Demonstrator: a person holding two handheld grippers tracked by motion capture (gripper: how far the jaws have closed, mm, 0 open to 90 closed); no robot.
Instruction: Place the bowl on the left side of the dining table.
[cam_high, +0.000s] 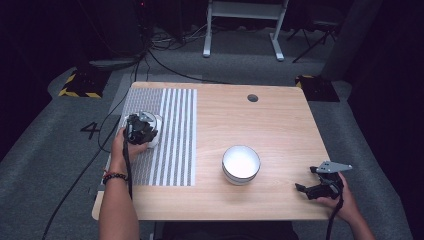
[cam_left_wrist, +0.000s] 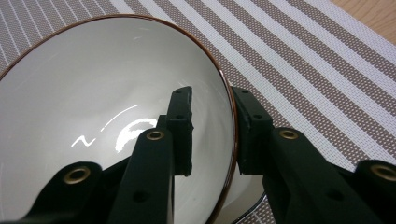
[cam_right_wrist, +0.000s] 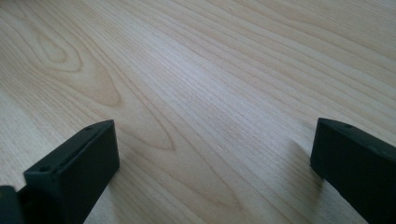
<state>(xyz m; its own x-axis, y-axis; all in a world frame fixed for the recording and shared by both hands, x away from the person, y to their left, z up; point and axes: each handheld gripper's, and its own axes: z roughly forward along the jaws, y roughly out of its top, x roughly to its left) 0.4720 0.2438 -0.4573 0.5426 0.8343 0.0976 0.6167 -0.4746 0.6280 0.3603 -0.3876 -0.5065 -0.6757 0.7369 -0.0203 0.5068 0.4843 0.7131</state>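
A white bowl with a brown rim (cam_left_wrist: 93, 93) sits on the striped placemat (cam_left_wrist: 317, 60) at the table's left. My left gripper (cam_left_wrist: 212, 100) straddles its right rim, one jaw inside and one outside, closed down on the wall. From above, the left gripper (cam_high: 145, 131) covers most of that bowl (cam_high: 156, 122). A second white bowl (cam_high: 241, 161) stands on bare wood near the table's middle front. My right gripper (cam_high: 306, 179) rests low at the front right, jaws wide apart. Bare wood lies between the jaws of the right gripper (cam_right_wrist: 215, 135).
The wooden table (cam_high: 260, 120) has a round cable hole (cam_high: 252, 98) near its far edge. The placemat (cam_high: 175, 145) covers the left third. Cables trail from both grippers off the near edge. Grey carpet, a white desk frame and floor cables lie beyond.
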